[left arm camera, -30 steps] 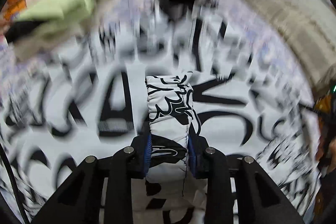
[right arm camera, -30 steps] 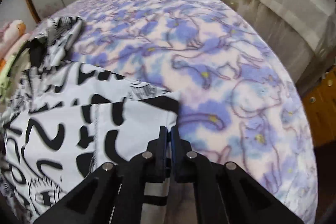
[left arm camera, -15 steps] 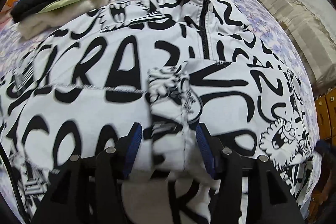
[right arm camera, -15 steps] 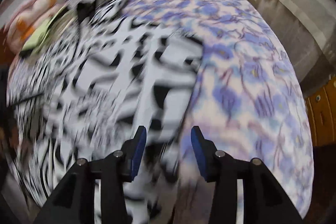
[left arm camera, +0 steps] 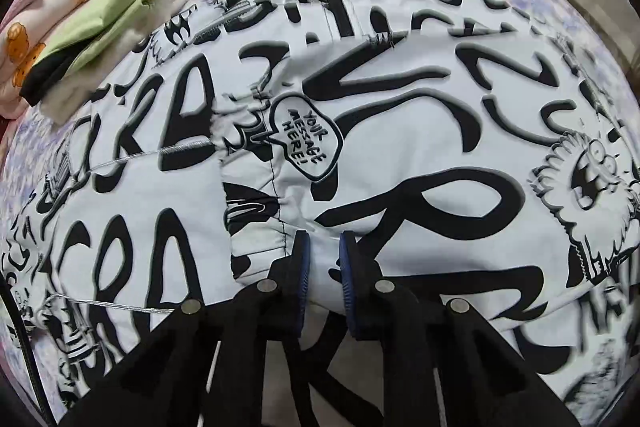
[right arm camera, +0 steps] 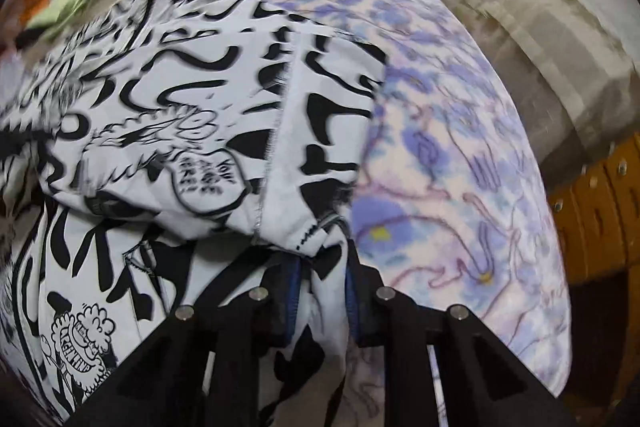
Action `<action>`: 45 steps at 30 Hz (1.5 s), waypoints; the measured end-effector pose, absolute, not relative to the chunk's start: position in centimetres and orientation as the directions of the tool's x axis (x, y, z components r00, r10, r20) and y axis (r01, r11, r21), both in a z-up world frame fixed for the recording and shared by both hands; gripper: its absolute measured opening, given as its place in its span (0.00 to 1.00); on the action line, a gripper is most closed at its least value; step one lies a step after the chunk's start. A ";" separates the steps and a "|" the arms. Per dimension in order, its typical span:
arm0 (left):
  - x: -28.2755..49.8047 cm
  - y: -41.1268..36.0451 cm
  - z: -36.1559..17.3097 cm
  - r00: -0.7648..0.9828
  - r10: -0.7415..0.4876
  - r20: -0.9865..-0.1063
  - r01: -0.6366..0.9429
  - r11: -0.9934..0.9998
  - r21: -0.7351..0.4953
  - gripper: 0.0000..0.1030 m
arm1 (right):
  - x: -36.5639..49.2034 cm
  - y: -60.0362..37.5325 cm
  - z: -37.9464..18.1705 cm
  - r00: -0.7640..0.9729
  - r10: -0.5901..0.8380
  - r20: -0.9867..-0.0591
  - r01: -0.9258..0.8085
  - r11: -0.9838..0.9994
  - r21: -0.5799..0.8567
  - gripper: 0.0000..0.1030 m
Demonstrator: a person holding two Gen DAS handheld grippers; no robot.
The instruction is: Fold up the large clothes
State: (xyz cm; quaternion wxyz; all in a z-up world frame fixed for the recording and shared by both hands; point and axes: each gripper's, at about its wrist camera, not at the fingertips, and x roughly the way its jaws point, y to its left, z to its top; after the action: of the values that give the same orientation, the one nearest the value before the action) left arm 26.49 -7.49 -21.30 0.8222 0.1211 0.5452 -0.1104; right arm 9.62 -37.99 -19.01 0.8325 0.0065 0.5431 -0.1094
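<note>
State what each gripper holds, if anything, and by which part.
The right gripper pinches a bunched edge of the black-and-white jacket. The left gripper has jacket fabric between its fingers, but whether it grips cannot be told.

Left gripper (left arm camera: pixel 323 281) jaws narrowly apart over printed jacket (left arm camera: pixel 400 155)

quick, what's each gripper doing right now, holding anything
Left gripper: jaws narrowly apart over the black-and-white graffiti-print jacket; grip cannot be told.
Right gripper: shut on a bunched fold of the jacket.
</note>
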 end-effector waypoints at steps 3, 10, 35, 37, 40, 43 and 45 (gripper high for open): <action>26.0 -7.6 -20.9 0.394 -0.032 -0.919 0.323 0.941 0.106 0.14 | 8.6 -40.1 -20.5 0.354 -0.078 -0.932 0.225 0.974 0.004 0.21; 23.5 -6.8 -16.5 0.418 -0.151 -0.896 0.321 0.947 -0.010 0.30 | 7.8 -37.9 -13.1 0.504 -0.037 -0.863 0.175 0.983 0.060 0.27; 26.0 -5.4 -20.2 0.383 -0.224 -0.896 0.203 0.967 -0.155 0.36 | 14.1 -37.6 -19.0 0.419 0.021 -0.908 0.241 0.961 0.133 0.04; 25.6 -5.1 -20.0 0.384 -0.219 -0.897 0.195 0.969 -0.153 0.39 | 14.2 -36.8 -19.0 0.412 -0.017 -0.911 0.250 0.963 0.095 0.06; 25.3 -4.7 -19.4 0.386 -0.225 -0.895 0.186 0.969 -0.164 0.39 | 14.0 -36.2 -19.0 0.411 -0.033 -0.911 0.263 0.961 0.084 0.14; 25.0 -4.1 -18.6 0.396 -0.220 -0.892 0.186 0.970 -0.156 0.41 | 14.2 -35.7 -18.8 0.409 -0.047 -0.911 0.265 0.962 0.070 0.15; 24.6 -3.8 -18.1 0.411 -0.202 -0.889 0.185 0.973 -0.135 0.45 | 14.0 -35.8 -18.5 0.407 -0.046 -0.912 0.271 0.960 0.072 0.15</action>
State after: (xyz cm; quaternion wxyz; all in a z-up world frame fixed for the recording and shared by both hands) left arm 24.61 -3.79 -18.13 0.8398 -0.0078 0.5305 -0.1152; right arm 13.96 -35.78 -18.55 0.8322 0.1047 0.5362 -0.0953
